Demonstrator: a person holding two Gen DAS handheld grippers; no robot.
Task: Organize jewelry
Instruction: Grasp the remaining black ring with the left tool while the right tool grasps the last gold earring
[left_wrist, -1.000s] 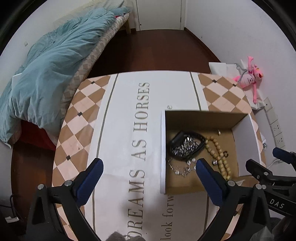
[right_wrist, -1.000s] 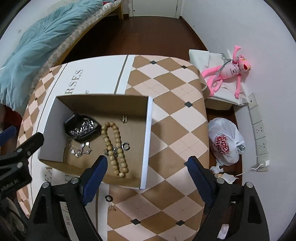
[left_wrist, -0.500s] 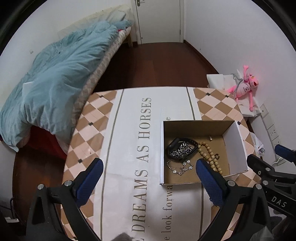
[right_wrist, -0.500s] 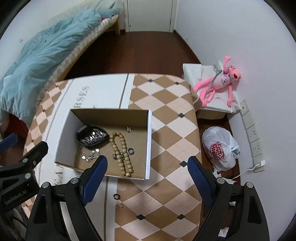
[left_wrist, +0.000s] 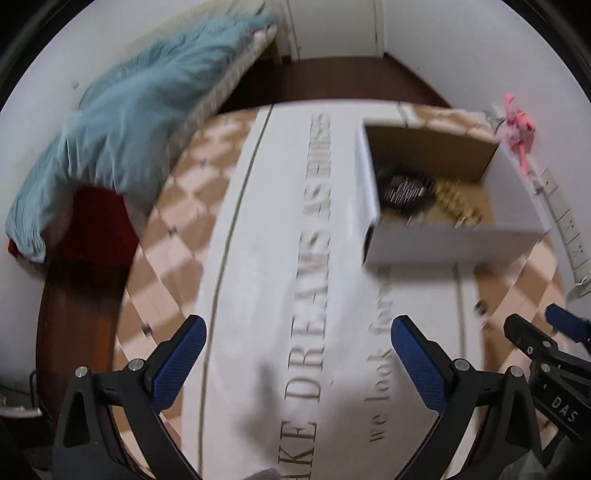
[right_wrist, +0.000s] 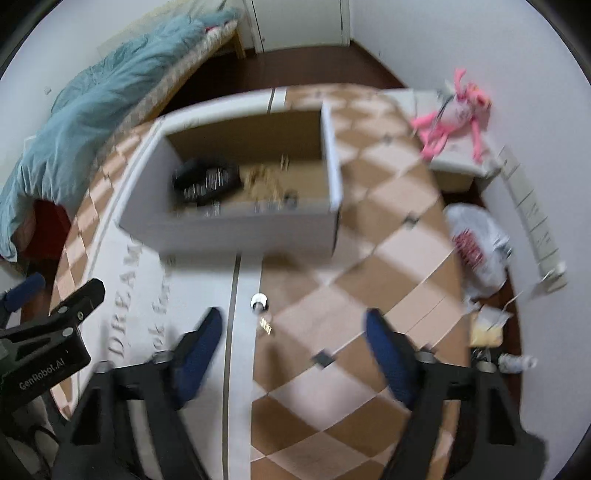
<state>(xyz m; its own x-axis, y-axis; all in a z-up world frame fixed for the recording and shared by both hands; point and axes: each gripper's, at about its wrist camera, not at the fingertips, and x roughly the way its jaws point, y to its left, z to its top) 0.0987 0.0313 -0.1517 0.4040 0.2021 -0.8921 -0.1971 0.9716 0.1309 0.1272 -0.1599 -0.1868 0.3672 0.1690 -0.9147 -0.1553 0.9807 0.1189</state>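
We judge the step in hand to be collecting the two loose pieces that lie outside the open cardboard box with white outer walls and a brown inside (right_wrist: 236, 225). In the right wrist view a small silver ring (right_wrist: 259, 300) sits just below the middle of the frame on the white printed strip of the tabletop (right_wrist: 369, 258), with a small gold-coloured piece (right_wrist: 266, 325) just beside it, lower in the frame; blur hides what that piece is.

The right hand-held gripper (right_wrist: 293, 334) has its blue-padded fingers spread wide and carries nothing, and both pieces lie between and slightly above its tips in the frame. To do this well, we think it should come down slowly, straddle one piece only, and close gently so the ring does not skid on the cloth. The ring is thin and low, so the pads likely need to reach almost to the surface.

The left hand-held gripper (left_wrist: 297, 341) is also wide and empty, over the printed lettering at the bottom of its frame, well apart from the box (left_wrist: 443, 243) in the upper right.

Inside the box we make out a black band with silvery links (right_wrist: 205, 181) toward the left and pale wooden beads (right_wrist: 264, 181) to its right, all smeared by blur.
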